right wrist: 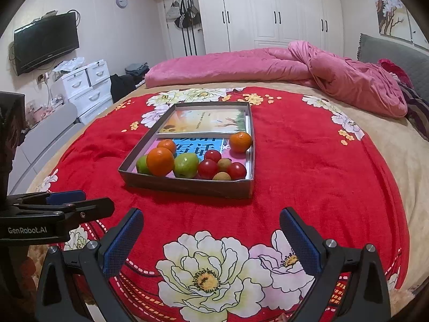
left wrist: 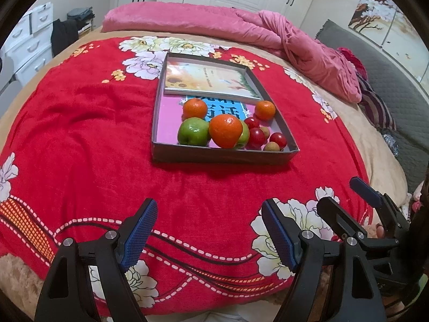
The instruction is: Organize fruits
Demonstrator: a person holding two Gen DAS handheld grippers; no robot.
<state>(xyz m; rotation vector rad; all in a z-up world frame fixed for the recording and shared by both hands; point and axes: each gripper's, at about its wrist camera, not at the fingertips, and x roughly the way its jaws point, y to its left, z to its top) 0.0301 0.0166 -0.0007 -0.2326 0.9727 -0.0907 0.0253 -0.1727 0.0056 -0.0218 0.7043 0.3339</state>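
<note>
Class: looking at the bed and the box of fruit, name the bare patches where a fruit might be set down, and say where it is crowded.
Free: the red blanket between the grey box and both open grippers, and on either side of the box. Inside, only the sunflower book at the far end is bare. Crowded: the box's near end, where oranges, green apples and small red fruits touch.

left wrist: low over bed, faces tray [left wrist: 222, 158] at frame centre, mid-range | right wrist: same, tray [right wrist: 187, 185] left of centre | shared: tray, red blanket [left wrist: 80, 134], wardrobe [right wrist: 268, 8]
</note>
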